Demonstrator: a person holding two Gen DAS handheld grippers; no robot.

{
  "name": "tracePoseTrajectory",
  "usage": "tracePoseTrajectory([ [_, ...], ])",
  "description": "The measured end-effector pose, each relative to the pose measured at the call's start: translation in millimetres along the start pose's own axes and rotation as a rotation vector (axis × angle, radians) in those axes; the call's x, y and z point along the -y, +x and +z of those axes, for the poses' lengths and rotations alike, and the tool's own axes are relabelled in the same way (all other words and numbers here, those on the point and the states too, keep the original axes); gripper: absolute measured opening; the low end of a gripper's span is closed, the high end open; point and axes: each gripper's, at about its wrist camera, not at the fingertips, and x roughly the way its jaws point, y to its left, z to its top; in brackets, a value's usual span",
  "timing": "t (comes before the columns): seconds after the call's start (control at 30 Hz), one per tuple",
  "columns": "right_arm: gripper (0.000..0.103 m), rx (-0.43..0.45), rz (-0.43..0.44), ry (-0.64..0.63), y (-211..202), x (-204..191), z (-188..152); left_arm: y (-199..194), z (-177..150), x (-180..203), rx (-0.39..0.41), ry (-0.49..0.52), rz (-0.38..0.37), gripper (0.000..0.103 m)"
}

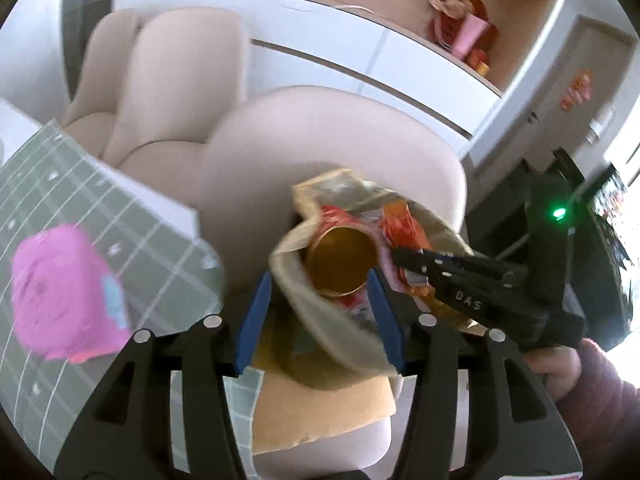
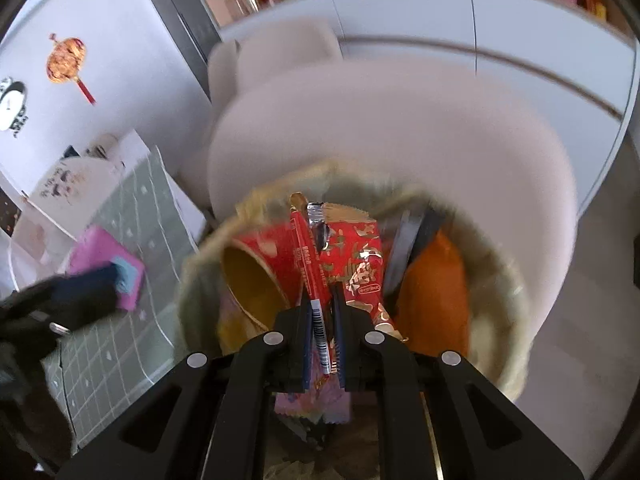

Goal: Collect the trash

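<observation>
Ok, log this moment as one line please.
phase: dropping trash | right gripper: shut on red wrapper, over trash bag | left gripper: open, above bag | red cup: inside

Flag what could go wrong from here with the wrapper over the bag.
1. The right hand-held gripper pinches the red wrapper at one end only; released carelessly, it might land on the bag rim rather than inside.
2. The bag looks soft and already holds a cup and packets, so a push could tip it.
3. The left hand-held gripper, jaws open, could snag the bag.
</observation>
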Motion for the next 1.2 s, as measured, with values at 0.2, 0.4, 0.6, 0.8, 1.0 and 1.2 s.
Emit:
tracePoseTrajectory([
  [0.2,0.011,-0.049,-0.047,-0.009,11,-4,-6,-29,-22,-43,0.016,-0.035,0.055,0.048],
  [0.4,0.011,-0.06,-0.105,-0.018,15,-15,-12,-52,-44,-70,0.024,-0.083,0.075,0.049],
  [0.6,0.027,0.02,-0.127,-0.008,-6,-27,-13,-76,-59,-93,0.059,-0.11,0.094,0.053],
  [0.8,0.035,0.09,-0.125,0.005,-33,-47,-22,-97,-73,-107,0.097,-0.071,0.13,0.053],
  [1.0,0.042,0.18,-0.139,0.046,-69,-73,-51,-104,-97,-131,0.089,-0.066,0.109,0.053],
  [1.2,0.042,0.251,-0.124,0.114,-101,-105,-102,-116,-123,-142,0.115,-0.041,0.16,0.064],
])
